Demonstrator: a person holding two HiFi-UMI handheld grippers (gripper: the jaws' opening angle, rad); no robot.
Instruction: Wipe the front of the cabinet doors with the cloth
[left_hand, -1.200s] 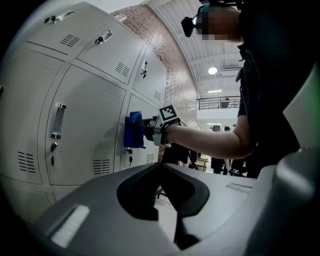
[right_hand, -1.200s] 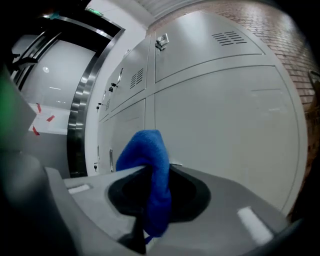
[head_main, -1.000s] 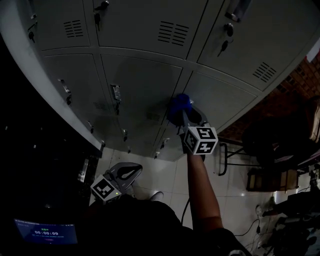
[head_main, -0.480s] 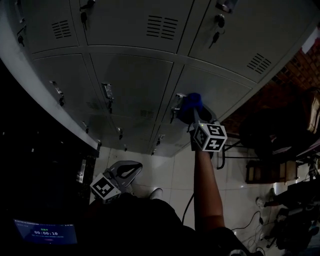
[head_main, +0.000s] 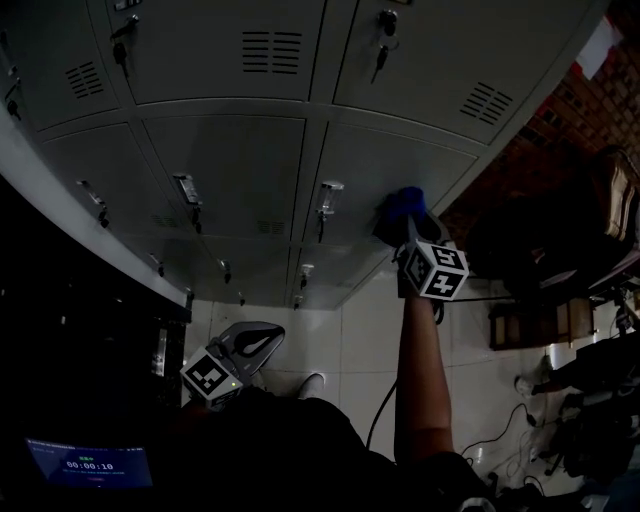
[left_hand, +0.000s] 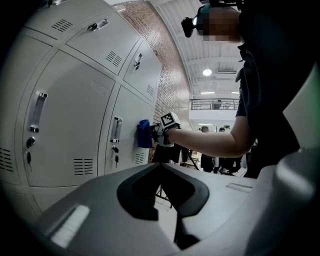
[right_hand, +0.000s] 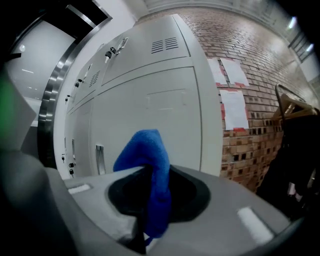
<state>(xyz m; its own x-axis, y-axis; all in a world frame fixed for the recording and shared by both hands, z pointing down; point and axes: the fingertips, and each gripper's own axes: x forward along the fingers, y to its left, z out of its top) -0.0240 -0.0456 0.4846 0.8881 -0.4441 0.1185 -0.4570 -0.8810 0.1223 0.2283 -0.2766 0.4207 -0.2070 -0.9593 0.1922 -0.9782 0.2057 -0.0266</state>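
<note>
Grey metal cabinet doors (head_main: 395, 165) fill the top of the head view. My right gripper (head_main: 407, 226) is shut on a blue cloth (head_main: 404, 206) and presses it against a lower door, right of that door's handle (head_main: 327, 197). In the right gripper view the cloth (right_hand: 148, 150) bulges up out of the right gripper (right_hand: 150, 174), with the door (right_hand: 150, 112) just beyond. The left gripper (head_main: 248, 347) hangs low near my body, away from the doors. Its jaws meet with nothing between them in the left gripper view (left_hand: 161, 170), where the cloth (left_hand: 144, 133) shows flat on the door.
A brick wall (right_hand: 250, 90) with pinned papers (right_hand: 234, 107) borders the cabinet on the right. Dark furniture (head_main: 540, 320) stands on the tiled floor (head_main: 350, 340) at the right. Keys hang in the door locks (head_main: 385, 20). People stand in the background (left_hand: 205, 150).
My right gripper has slid the blue cloth rightwards across the lower door, past its handle. The left gripper has stayed low by my body.
</note>
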